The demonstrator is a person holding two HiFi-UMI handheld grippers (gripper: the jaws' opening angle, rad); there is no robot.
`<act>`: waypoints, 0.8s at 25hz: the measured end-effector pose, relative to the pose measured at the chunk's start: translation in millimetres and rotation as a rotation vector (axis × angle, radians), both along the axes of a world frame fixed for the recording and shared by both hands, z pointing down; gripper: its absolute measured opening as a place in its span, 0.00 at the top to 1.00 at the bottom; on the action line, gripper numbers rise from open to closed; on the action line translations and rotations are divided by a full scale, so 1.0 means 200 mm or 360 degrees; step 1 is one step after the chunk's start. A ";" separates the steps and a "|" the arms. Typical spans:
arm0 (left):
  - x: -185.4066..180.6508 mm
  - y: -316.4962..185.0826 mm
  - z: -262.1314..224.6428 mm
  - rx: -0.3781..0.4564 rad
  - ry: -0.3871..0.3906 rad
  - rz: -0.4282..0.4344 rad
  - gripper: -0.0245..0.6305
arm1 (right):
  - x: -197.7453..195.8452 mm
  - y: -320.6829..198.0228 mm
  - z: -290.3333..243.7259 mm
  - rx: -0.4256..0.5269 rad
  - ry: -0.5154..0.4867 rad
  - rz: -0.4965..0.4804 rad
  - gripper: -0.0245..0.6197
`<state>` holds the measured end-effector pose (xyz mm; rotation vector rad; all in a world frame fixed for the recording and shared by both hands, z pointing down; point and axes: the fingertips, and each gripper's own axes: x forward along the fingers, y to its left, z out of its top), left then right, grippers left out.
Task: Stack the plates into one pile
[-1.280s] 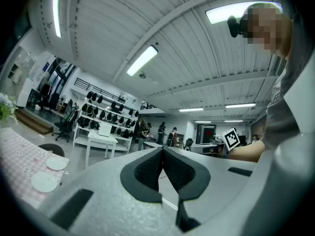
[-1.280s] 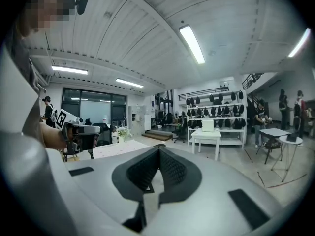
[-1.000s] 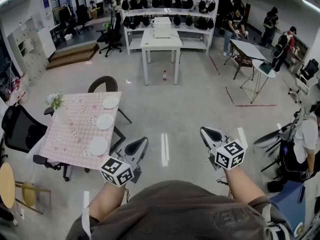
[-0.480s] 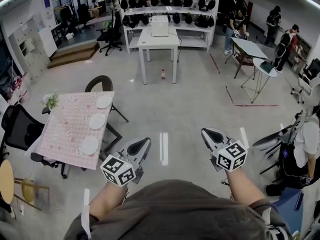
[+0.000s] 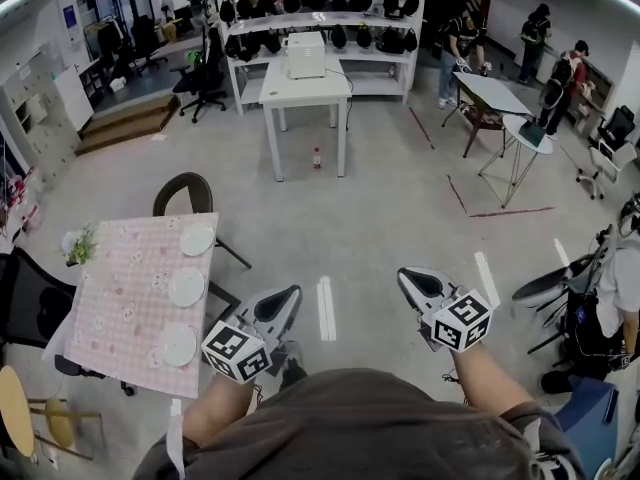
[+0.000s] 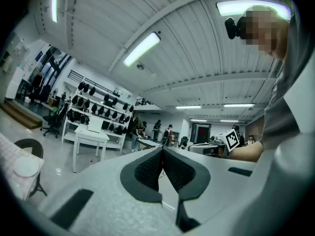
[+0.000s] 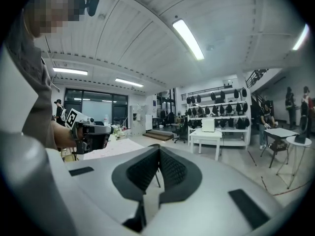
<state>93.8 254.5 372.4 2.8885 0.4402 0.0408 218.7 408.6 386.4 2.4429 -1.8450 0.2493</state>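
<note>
Three white plates lie apart in a row along the right side of a pink checked table: a far plate, a middle plate and a near plate. My left gripper hangs in the air to the right of the table, over the floor, its jaws shut with nothing between them. My right gripper is further right, also shut and empty. In the left gripper view one plate shows at the far left, beyond my left gripper. The right gripper view shows my right gripper with its jaws together.
A dark round-backed chair stands at the table's far end, a black office chair at its left, a wooden stool nearer. A small plant sits on the table. Ahead stand a white table, a floor bottle and shelves; people at right.
The whole view has shifted: the table and plates now sit lower and further left in the head view. Both grippers stay shut and keep their spacing, a little lower in the frame.
</note>
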 end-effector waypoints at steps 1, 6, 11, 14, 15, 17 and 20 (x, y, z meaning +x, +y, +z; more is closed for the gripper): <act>0.08 -0.10 0.01 -0.0003 0.0010 0.0017 0.96 | 0.07 -0.09 0.00 0.0005 0.0010 0.0016 0.97; 0.47 -0.65 0.03 -0.0027 0.0002 0.0111 0.96 | 0.40 -0.65 -0.04 0.0056 0.0017 0.0091 0.97; 0.75 -1.12 -0.01 -0.0010 -0.0022 0.0138 0.96 | 0.68 -1.15 -0.11 0.0044 0.0030 0.0090 0.97; 0.88 -1.33 0.01 -0.0040 -0.0037 0.0108 0.96 | 0.81 -1.34 -0.09 0.0019 0.0017 0.0077 0.97; 0.92 -1.37 0.02 -0.0056 -0.0042 0.0097 0.96 | 0.86 -1.38 -0.07 0.0008 0.0005 0.0076 0.97; 0.99 -1.44 0.04 -0.0082 -0.0055 0.0072 0.96 | 0.95 -1.43 -0.04 -0.0012 -0.0020 0.0073 0.97; 1.09 -1.48 0.07 -0.0092 -0.0084 0.0028 0.96 | 1.08 -1.46 -0.02 -0.0018 -0.0043 0.0049 0.97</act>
